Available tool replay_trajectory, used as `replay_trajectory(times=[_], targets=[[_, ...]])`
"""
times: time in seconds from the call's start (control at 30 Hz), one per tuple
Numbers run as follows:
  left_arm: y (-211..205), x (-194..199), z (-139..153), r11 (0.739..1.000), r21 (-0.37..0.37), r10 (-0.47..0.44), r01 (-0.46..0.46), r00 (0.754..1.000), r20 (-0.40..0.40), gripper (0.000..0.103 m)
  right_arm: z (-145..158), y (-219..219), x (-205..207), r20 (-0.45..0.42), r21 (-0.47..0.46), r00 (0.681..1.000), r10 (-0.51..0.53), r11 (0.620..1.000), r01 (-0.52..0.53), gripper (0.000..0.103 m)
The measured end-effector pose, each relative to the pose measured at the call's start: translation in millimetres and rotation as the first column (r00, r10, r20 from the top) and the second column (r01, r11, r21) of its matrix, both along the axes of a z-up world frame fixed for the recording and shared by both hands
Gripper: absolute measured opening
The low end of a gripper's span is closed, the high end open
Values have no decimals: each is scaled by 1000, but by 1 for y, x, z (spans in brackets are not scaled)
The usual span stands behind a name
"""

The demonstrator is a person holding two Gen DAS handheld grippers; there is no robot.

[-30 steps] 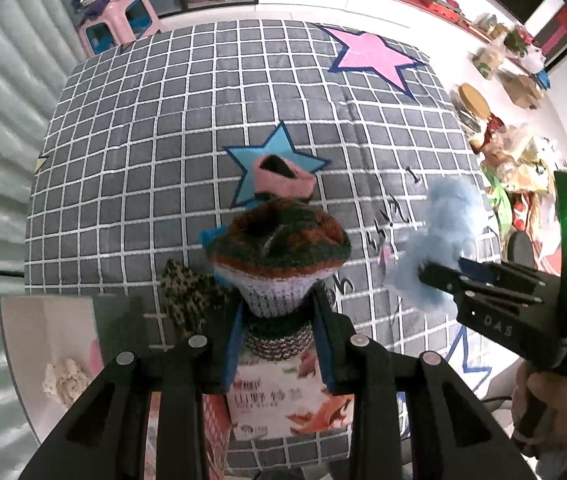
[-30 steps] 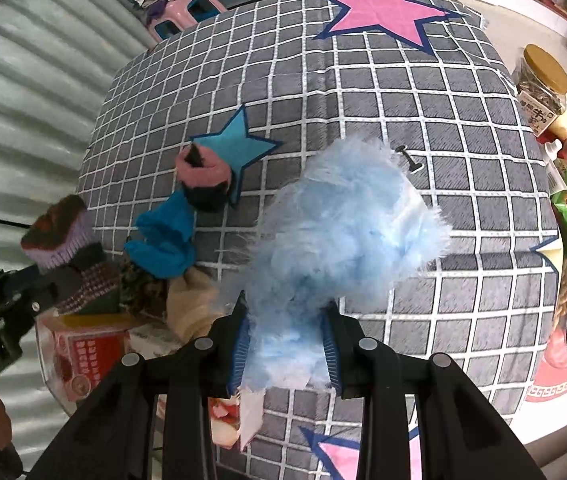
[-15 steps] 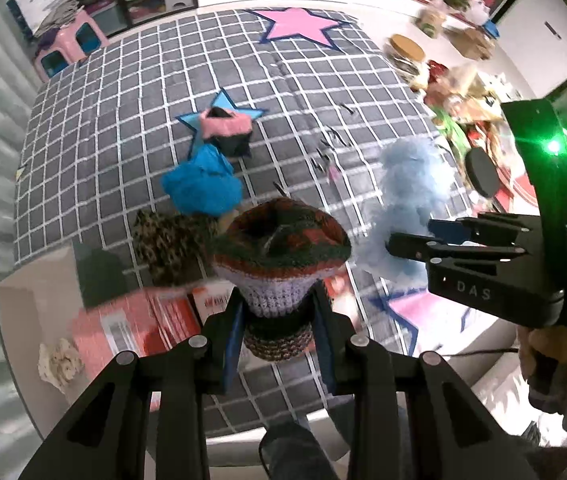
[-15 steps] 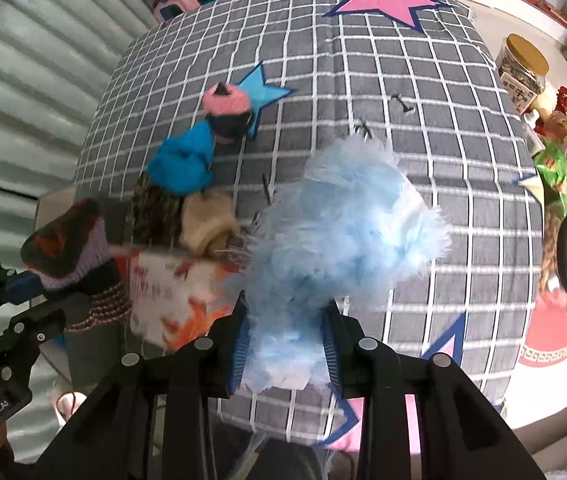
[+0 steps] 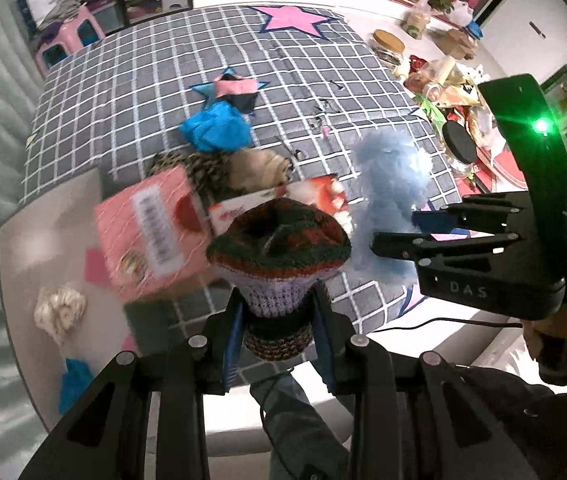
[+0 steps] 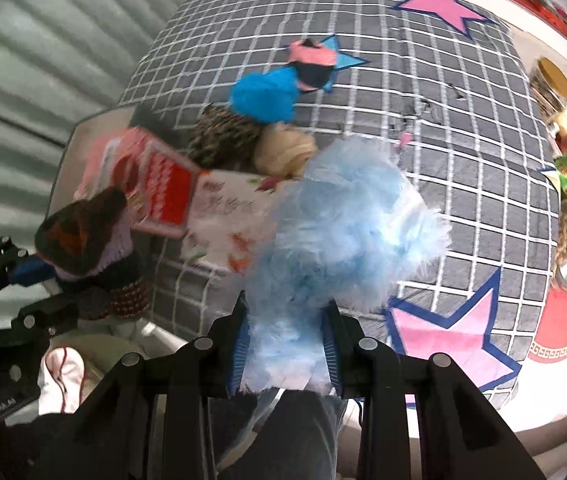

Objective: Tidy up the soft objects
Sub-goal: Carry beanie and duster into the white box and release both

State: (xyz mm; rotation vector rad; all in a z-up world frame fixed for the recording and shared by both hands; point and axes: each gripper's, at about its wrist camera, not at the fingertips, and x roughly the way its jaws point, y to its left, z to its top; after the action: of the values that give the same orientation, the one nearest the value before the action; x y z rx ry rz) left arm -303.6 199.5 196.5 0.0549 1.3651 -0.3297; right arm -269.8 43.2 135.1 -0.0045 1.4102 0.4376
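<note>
The red and white box point(image 5: 151, 236) at centre left of the left wrist view is blurred, so its print cannot be read, and the knitted sock point(image 5: 279, 264) held in front hides its lower right corner; whether anything lies inside it cannot be told. The left gripper point(image 5: 277, 320) has its fingers point(image 5: 232, 332) pressed onto the cuff of that sock, whose dark red and green end fans out above them in the middle of the frame. In the right wrist view the right gripper point(image 6: 285, 348) has its fingers clamped on a fluffy light blue sock point(image 6: 343, 240), which covers much of the checked bedspread point(image 6: 463, 120) behind it. Upper centre on the bedspread lie a bright blue bundle point(image 6: 263, 96), a pink and black sock point(image 6: 311, 62), a leopard-print piece point(image 6: 223, 138) and a beige bundle point(image 6: 283, 152), close together and partly overlapping. At the lower left of the left view a pale tray point(image 5: 31, 248) carries a cream wad point(image 5: 59, 312) and a small blue scrap point(image 5: 73, 384); its edge is cut off by the frame. The person's trouser leg point(image 5: 303, 428) shows between the fingers at the bottom.
</note>
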Motion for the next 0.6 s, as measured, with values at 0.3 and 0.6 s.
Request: replay_trajectory(times=[0.3,0.6], targets=[[46,-33,7,995,1,96,-96,995,22,35,3,50,-27,-4,5,992,128,992,-128,34],[104,-53,17,962,22,270,-273,959,83,35,16,102,-45,35,3,964,265,964,-265,34]])
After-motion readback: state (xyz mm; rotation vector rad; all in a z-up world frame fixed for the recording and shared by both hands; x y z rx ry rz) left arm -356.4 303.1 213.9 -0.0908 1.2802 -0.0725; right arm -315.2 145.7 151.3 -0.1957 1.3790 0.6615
